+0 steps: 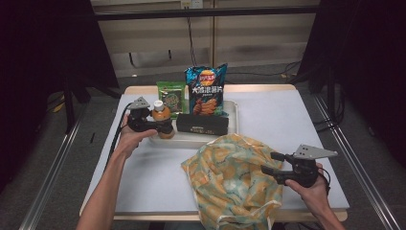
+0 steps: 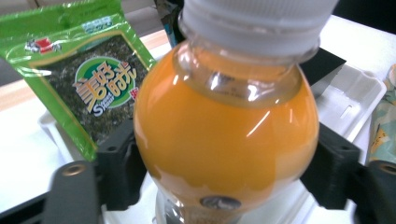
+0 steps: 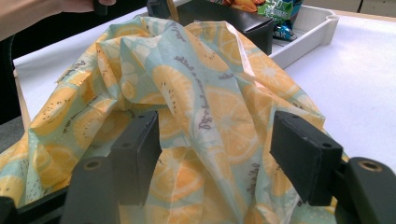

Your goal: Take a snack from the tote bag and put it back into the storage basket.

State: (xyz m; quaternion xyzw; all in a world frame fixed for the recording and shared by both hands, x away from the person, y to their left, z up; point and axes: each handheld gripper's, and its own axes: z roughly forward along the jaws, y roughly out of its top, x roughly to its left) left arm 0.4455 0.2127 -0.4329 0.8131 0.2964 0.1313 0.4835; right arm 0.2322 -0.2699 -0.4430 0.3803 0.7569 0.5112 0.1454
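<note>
- The round clear plastic bottle [image 2: 224, 140] holds orange juice and wears a white ribbed cap.
- The soft cloth bag [image 3: 187, 116] is pale teal, printed with orange and yellow citrus slices.
- The flat seaweed snack packet [image 2: 88, 79] is bright green with a dark panel.
- The tall crisp bag [image 1: 206, 90] is blue.
- The long box [image 1: 201, 124] is black.
- The shallow plastic tray [image 1: 233, 115] is white.
- The desk [image 1: 282, 120] is pale grey-white.
</note>
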